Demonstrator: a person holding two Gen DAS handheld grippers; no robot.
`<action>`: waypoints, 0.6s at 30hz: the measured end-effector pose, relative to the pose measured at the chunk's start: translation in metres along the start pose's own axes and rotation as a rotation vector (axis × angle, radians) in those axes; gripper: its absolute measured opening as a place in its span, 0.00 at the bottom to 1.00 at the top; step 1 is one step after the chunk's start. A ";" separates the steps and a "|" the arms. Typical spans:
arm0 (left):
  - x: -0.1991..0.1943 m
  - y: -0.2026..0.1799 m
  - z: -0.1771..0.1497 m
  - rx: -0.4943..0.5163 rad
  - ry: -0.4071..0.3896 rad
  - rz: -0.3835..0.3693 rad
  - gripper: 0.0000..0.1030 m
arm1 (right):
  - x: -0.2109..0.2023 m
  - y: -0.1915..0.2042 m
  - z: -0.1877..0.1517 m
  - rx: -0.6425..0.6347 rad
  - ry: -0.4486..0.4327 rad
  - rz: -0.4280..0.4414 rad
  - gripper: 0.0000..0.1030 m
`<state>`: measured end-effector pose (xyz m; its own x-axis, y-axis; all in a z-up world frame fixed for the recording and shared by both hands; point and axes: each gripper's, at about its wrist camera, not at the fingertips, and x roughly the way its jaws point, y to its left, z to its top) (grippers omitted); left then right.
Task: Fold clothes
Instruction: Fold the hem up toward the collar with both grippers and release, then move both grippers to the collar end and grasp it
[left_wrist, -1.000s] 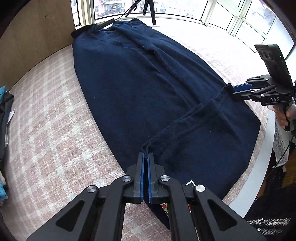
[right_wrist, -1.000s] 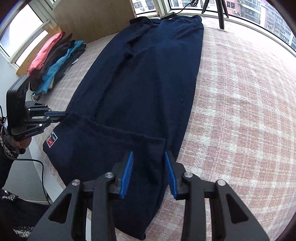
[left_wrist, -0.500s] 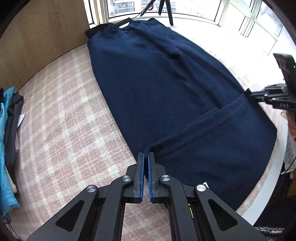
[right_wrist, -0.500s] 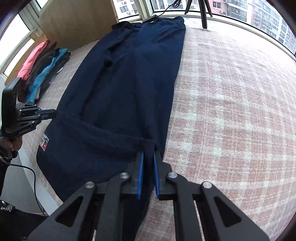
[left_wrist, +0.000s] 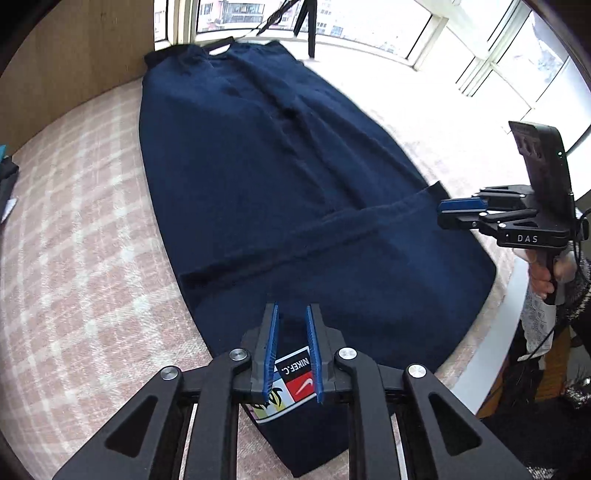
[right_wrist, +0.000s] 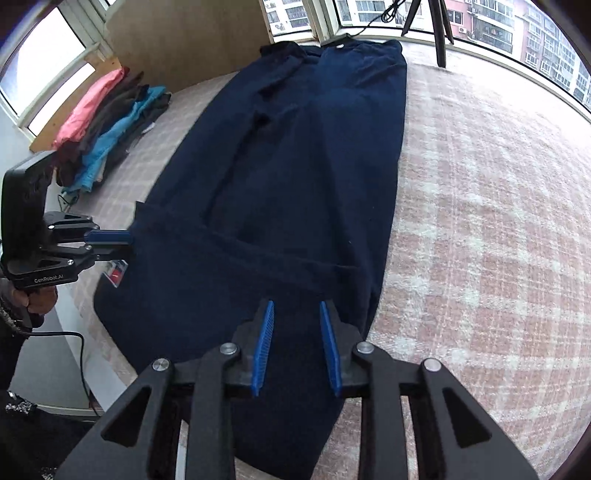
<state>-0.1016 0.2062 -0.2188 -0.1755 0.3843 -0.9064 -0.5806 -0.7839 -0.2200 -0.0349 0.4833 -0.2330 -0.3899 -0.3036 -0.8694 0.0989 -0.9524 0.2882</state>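
A long navy garment (left_wrist: 266, 177) lies flat on the pink plaid surface, its near end folded up over itself along a hem line (left_wrist: 332, 229). It also shows in the right wrist view (right_wrist: 295, 184). My left gripper (left_wrist: 291, 314) is open and empty above the folded part, over a Nike label (left_wrist: 295, 373). My right gripper (right_wrist: 295, 314) is open and empty above the folded part near its right edge. Each gripper appears in the other's view, beside the garment's edge: the right one (left_wrist: 458, 206), the left one (right_wrist: 110, 236).
A pile of clothes in pink, dark and blue (right_wrist: 107, 122) lies at the far left by a wooden panel (right_wrist: 192, 37). A tripod leg (right_wrist: 439, 37) stands at the far window. The rounded white front edge (left_wrist: 491, 354) of the surface is close to me.
Both grippers have opened and let go of the folded hem corners. Both have drawn back toward me; the fold now lies flat on the garment.
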 end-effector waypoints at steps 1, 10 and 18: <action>-0.002 0.001 0.002 -0.005 -0.010 0.000 0.16 | 0.004 -0.001 0.000 0.007 0.016 -0.010 0.27; -0.092 0.033 0.072 -0.014 -0.141 0.101 0.19 | -0.125 -0.008 0.057 0.047 -0.190 0.027 0.33; -0.147 0.076 0.147 0.000 -0.267 0.194 0.23 | -0.152 -0.024 0.159 -0.024 -0.376 -0.028 0.49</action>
<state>-0.2368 0.1624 -0.0493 -0.4853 0.3420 -0.8047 -0.5157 -0.8552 -0.0525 -0.1235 0.5566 -0.0446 -0.7012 -0.2510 -0.6673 0.1031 -0.9618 0.2534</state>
